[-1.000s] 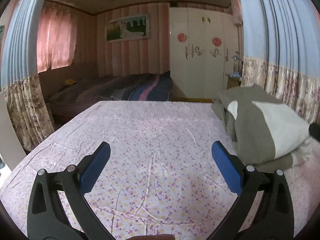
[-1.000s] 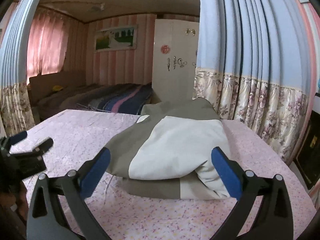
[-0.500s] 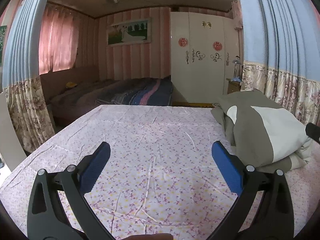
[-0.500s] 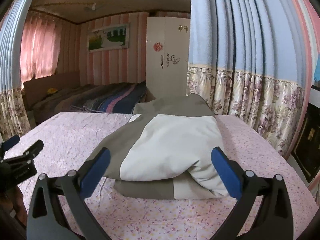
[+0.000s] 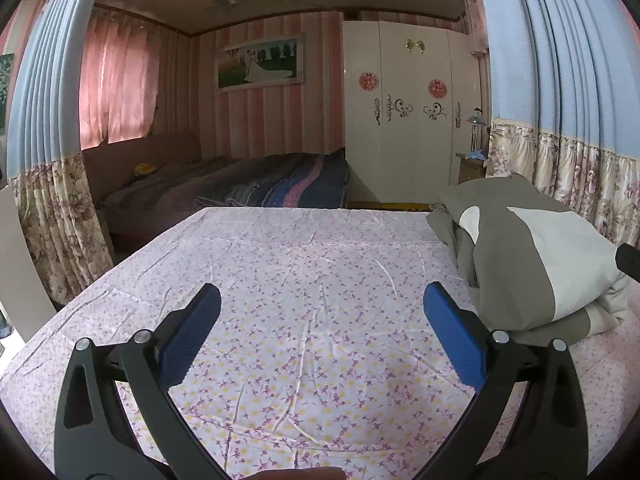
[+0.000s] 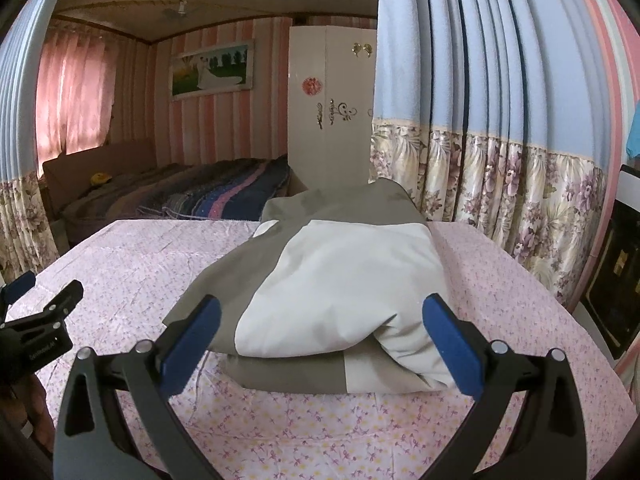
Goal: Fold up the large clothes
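A large grey-and-white garment (image 6: 336, 280) lies folded in a thick bundle on the pink floral tablecloth (image 6: 132, 276). It also shows at the right of the left wrist view (image 5: 532, 256). My right gripper (image 6: 320, 328) is open and empty, just short of the bundle's near edge. My left gripper (image 5: 320, 320) is open and empty over bare cloth (image 5: 304, 280), to the left of the garment. The left gripper also appears at the left edge of the right wrist view (image 6: 36, 320).
Blue and floral curtains (image 6: 500, 160) hang close along the right side. A bed with a striped blanket (image 5: 256, 188) and a white wardrobe (image 5: 404, 128) stand behind the table. The table's far edge (image 5: 320, 210) runs in front of the bed.
Both grippers have tilted up and drawn back a little, so the garment sits lower in both views. Both stay open and the garment has not moved.
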Demonstrator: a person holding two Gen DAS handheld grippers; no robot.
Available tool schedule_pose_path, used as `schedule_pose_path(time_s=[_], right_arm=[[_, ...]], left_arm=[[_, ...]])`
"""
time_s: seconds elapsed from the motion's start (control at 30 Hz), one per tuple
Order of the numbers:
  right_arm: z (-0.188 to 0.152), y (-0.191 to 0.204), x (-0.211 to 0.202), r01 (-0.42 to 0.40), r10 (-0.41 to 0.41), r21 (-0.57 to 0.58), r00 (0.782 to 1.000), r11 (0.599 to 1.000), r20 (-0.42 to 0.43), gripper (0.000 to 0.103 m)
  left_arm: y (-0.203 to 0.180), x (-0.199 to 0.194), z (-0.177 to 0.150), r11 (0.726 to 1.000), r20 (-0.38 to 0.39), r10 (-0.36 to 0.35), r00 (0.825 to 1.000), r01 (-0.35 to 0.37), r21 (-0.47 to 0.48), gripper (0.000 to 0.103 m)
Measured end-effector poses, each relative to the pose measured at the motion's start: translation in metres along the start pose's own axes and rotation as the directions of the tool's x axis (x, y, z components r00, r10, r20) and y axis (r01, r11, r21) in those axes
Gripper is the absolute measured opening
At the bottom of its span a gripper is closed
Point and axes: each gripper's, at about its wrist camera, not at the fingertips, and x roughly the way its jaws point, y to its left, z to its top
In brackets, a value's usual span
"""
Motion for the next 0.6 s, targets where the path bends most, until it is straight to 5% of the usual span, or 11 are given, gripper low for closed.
schedule_pose_path(time_s=[0.6], right_arm=[[-0.0026, 0.0040, 0.0001, 0.021, -0.021, -0.011, 1.000, 1.000, -0.006, 0.101]], left_arm=[[-0.0040, -0.0035, -0.0008, 1.000, 0.016, 0.000, 1.000, 0.000, 0.017, 0.100]])
